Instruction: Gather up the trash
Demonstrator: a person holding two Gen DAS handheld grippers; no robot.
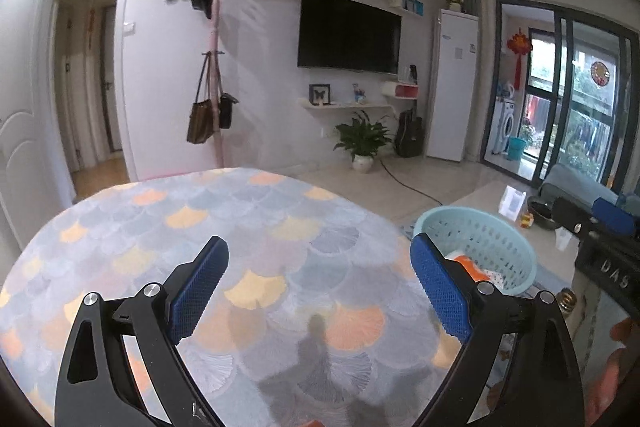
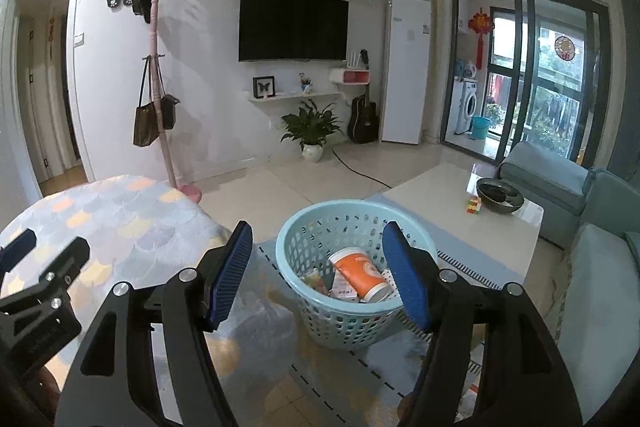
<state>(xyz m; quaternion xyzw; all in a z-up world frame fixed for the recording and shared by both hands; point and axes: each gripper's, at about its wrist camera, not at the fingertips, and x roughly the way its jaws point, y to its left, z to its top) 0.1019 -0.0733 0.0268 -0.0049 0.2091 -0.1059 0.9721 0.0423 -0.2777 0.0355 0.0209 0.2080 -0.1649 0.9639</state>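
A light blue perforated basket [image 2: 316, 311] stands on the floor beside the round table; it also shows in the left wrist view [image 1: 492, 235]. Inside lie an orange and white paper cup [image 2: 360, 273] and other wrappers [image 2: 320, 279]. My right gripper [image 2: 320, 275] is open and empty, held above the basket's near side. My left gripper [image 1: 320, 287] is open and empty above the round table's scale-patterned cloth [image 1: 200, 227]. The left gripper also shows at the left edge of the right wrist view [image 2: 36, 267].
A white coffee table [image 2: 448, 211] with a dark bowl [image 2: 500, 195] and a small cube [image 2: 474, 206] stands behind the basket. A blue sofa [image 2: 592, 267] is at right. A pink coat stand [image 2: 160, 87], plant [image 2: 312, 131] and guitar [image 2: 364, 119] line the far wall.
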